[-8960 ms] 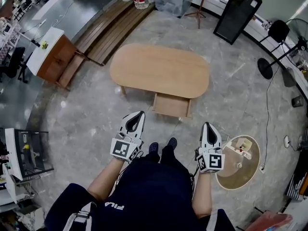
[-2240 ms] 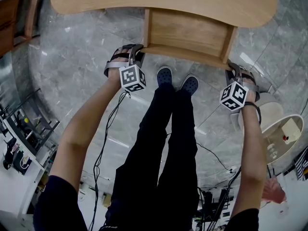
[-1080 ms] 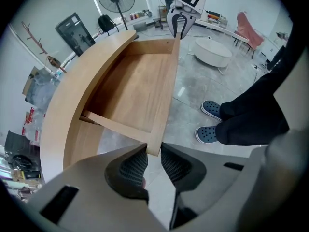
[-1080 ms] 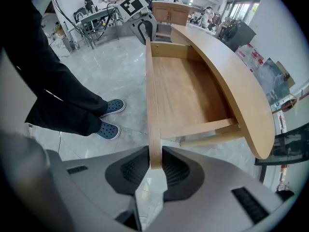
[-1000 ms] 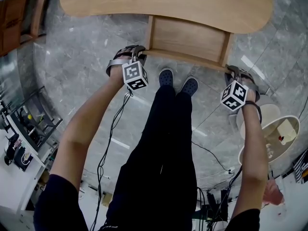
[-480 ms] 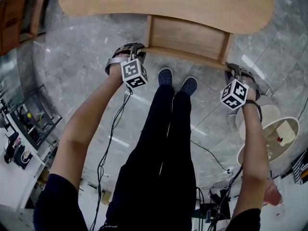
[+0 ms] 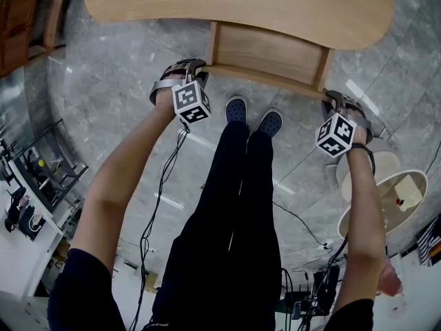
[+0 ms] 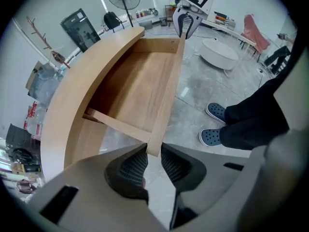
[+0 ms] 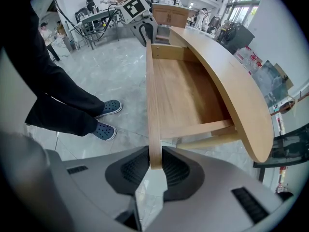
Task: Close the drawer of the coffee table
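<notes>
The oval wooden coffee table (image 7: pixel 234 5) has its drawer (image 7: pixel 269 50) pulled out towards me, empty inside. My left gripper (image 7: pixel 195 66) points down at the left end of the drawer front (image 7: pixel 265 76), and my right gripper (image 7: pixel 332 96) at its right end. In the left gripper view the left gripper (image 8: pixel 153 154) has its ribbed pads pressed on either face of the front panel's (image 8: pixel 166 95) corner. The right gripper view shows the right gripper (image 9: pixel 155 164) clamped the same way on the panel's (image 9: pixel 153 105) other end.
My blue shoes (image 7: pixel 236 109) stand on the grey marble floor just in front of the drawer. A round white low table (image 7: pixel 386 198) sits at the right, a black wire shelf (image 7: pixel 34 185) at the left. Cables trail on the floor.
Since the earliest frame I have stepped up to the table and both grippers have come onto the ends of the drawer front. Over the last second nothing has visibly moved.
</notes>
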Motion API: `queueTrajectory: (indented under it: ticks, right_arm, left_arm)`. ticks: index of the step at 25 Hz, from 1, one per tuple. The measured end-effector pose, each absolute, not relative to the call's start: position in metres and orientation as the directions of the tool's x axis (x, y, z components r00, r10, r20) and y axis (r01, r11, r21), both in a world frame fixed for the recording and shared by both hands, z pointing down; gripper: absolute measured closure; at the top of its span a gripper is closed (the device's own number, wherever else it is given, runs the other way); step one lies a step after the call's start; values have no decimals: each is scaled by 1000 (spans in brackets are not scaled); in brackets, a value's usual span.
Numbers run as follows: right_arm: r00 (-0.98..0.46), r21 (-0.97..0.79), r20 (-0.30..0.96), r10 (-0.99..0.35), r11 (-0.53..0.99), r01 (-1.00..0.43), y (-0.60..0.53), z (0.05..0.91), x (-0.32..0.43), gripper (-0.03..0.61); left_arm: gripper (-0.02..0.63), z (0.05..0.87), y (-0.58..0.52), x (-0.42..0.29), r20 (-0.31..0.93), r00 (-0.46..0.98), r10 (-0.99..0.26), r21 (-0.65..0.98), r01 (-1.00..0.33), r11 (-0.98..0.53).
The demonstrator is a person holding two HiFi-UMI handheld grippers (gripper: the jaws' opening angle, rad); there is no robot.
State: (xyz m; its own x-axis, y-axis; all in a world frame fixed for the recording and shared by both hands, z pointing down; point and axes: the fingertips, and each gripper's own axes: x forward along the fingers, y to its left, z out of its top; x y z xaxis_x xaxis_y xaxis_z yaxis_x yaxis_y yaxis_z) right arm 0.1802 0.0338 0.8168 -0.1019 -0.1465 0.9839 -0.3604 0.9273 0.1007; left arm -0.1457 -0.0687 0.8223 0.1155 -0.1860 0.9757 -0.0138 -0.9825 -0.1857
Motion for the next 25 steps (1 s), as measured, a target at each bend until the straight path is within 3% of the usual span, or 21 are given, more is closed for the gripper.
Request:
queueTrajectory:
  ticks: [25]
  right_arm:
    - [-94,119,981,-167,913,-389,7,819,188,488]
  left_arm:
    - [514,825,-97,-138,973,117,-201,-194,-69,-979]
